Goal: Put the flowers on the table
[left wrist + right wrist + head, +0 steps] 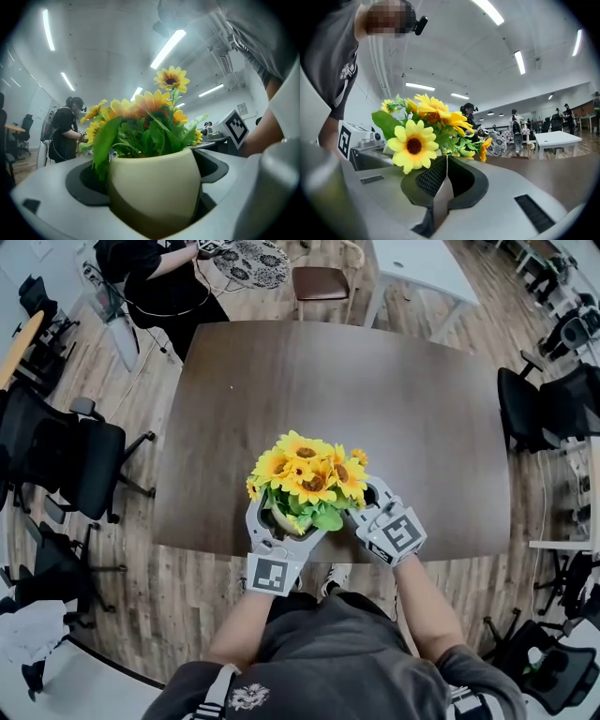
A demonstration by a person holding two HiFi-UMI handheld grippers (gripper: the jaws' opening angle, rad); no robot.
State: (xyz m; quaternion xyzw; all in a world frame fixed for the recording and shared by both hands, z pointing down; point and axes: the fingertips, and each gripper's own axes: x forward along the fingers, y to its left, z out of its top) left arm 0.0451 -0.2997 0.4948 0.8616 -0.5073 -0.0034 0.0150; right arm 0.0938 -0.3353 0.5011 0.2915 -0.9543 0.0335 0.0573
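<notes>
- cream pot of yellow flowers sits clamped between the fingers of my left gripper, at the table's near edge.
- fingers of my right gripper are pressed together, empty, flowers just beyond them.

The flowers are a bunch of yellow sunflowers with dark brown centres and broad green leaves. They stand upright in a rounded cream pot. In the head view they are at lower centre, over the near edge of the dark brown table. The left gripper clamps the pot between its jaws. Whether the pot's base touches the tabletop cannot be told.
</notes>
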